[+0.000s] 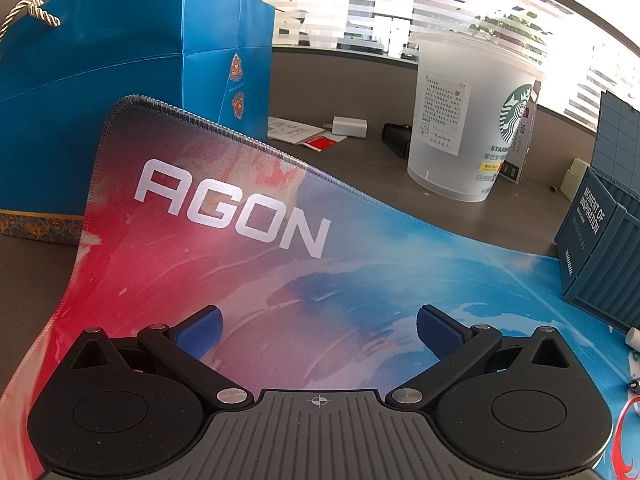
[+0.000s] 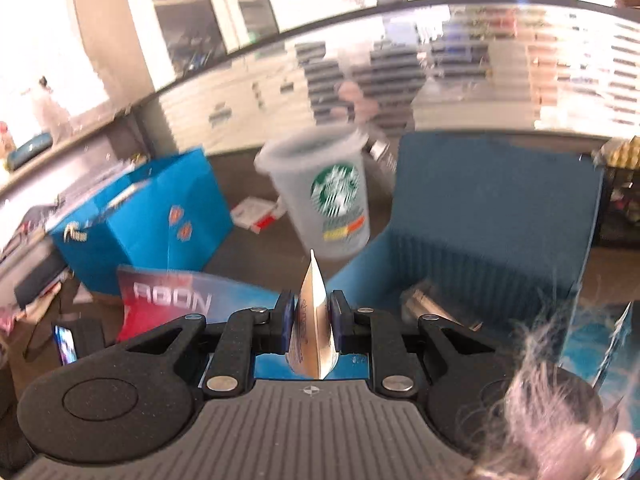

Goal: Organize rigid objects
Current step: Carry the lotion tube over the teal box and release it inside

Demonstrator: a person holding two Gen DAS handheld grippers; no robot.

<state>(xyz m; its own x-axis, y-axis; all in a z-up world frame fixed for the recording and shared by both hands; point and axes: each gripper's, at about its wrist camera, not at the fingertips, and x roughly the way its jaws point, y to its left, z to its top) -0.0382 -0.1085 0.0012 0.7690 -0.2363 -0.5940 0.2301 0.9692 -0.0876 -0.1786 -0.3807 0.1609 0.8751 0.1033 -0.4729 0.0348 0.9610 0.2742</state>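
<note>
— Where are we with the tidying?

— Partway, we judge. Our right tool [image 2: 311, 330] is clamped on a thin, folded silvery packet [image 2: 314, 320], held upright and lifted off the bench, with the blue container-style storage box [image 2: 500, 216] just ahead and to the right. The right view is blurred, so we cannot read the packet's print.

— Is anything in the box yet?

— We see something long and pale lying inside it [image 2: 436, 306], but we cannot tell what. The lid stands open.

— And our left tool?

— Our left tool [image 1: 319, 328] hangs low over the AGON mouse mat [image 1: 240, 216], its blue fingers [image 1: 202, 330] spread wide and holding nothing.

— What is left?

— Plenty, we think. The frosted Starbucks cup [image 1: 468, 120] stands on the bench [image 1: 360, 164] beside the box, the white charger [image 1: 351, 126] and a dark case [image 1: 396, 138] lie farther back near some leaflets [image 1: 300, 132], and a few small white bits [image 1: 634, 344] sit on the mat's right edge. The blue gift bag [image 1: 120, 80] stands behind the mat.
</note>
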